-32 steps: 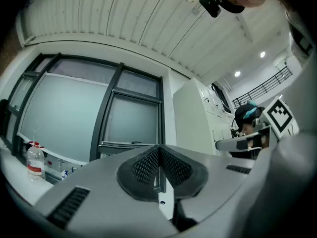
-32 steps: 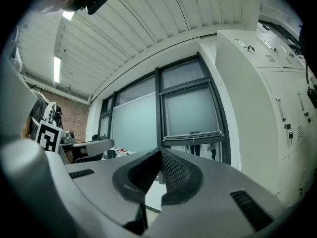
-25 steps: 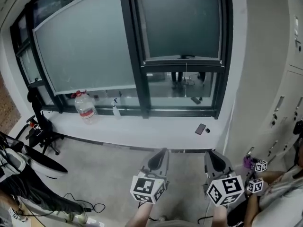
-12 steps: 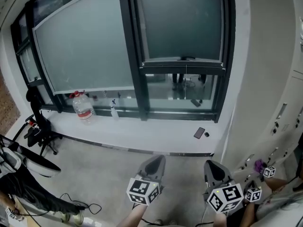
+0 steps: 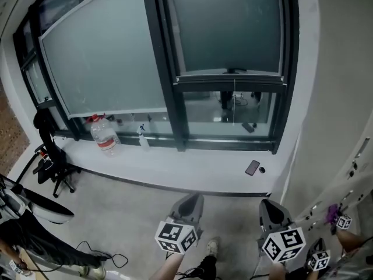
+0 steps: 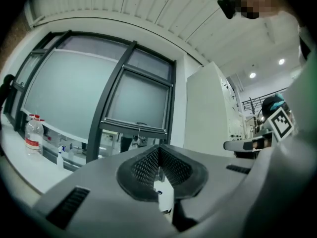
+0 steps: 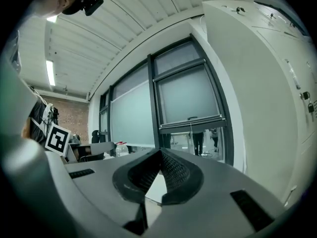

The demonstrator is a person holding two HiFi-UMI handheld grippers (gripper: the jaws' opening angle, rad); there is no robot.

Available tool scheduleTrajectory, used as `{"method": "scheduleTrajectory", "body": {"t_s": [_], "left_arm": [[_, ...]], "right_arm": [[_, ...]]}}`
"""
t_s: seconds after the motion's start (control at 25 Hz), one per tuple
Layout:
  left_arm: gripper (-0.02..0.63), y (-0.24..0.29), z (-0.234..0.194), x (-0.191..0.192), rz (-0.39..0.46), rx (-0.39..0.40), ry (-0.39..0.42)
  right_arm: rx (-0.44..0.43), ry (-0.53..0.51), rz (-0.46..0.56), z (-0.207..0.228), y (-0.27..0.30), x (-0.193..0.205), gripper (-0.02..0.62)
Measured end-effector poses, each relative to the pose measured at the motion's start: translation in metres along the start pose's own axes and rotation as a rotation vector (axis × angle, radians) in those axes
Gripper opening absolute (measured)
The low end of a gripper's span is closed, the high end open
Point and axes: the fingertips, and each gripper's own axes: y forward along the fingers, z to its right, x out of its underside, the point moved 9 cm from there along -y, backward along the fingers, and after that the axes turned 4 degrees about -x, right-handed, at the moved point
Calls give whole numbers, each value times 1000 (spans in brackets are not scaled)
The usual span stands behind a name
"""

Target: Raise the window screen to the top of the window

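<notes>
The window screen (image 5: 230, 28) is a grey shade that covers the upper part of the right-hand pane. Its bottom bar (image 5: 230, 74) carries a small handle (image 5: 236, 70), and a thin cord hangs below it. Clear glass shows under the bar. My left gripper (image 5: 189, 203) and right gripper (image 5: 273, 212) hover over the floor, well short of the windowsill (image 5: 175, 165), both shut with nothing held. The left gripper view shows the left gripper (image 6: 159, 148) pointing level at the screen (image 6: 138, 100). In the right gripper view, the right gripper (image 7: 160, 151) faces the screen (image 7: 188, 95) too.
A water bottle (image 5: 104, 134) and a spray bottle (image 5: 143, 136) stand on the sill at the left. A phone (image 5: 252, 167) lies on it at the right. A white cabinet (image 5: 344, 98) flanks the window on the right. A chair (image 5: 49, 156) and cables (image 5: 99, 252) sit on the floor at the left.
Both grippers have dropped a little toward the bottom edge of the head view and stay shut. The window has shifted slightly right in the view. The screen's bottom bar keeps its height.
</notes>
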Motion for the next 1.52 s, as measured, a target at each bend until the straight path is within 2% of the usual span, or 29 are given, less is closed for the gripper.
{"method": "scheduleTrajectory", "body": {"t_s": [0.24, 0.36, 0.56, 0.8, 1.12, 1.24, 1.36, 1.44, 1.52], "left_arm": [[3, 89, -33, 2, 41, 22, 45], [3, 136, -62, -13, 64, 11, 52], [3, 205, -115, -36, 87, -8, 117], [3, 266, -142, -41, 76, 1, 113], [3, 362, -182, -31, 63, -31, 153], [3, 417, -205, -40, 76, -40, 160], [3, 466, -222, -46, 87, -90, 134], [3, 501, -230, -51, 94, -107, 152], [3, 535, -235, -57, 90, -96, 214]], "right_arm": [[-13, -2, 25, 51, 79, 2, -3], [-10, 2, 30, 82, 130, -12, -3], [13, -42, 42, 120, 200, -37, -3], [41, -44, 12, 159, 249, -48, -3], [4, -82, 18, 222, 350, -53, -3], [22, -38, 43, 258, 401, -53, -3], [37, -7, 16, 296, 442, -53, -3], [24, -38, 7, 320, 470, -63, -3], [7, -103, 6, 340, 498, -75, -3]]}}
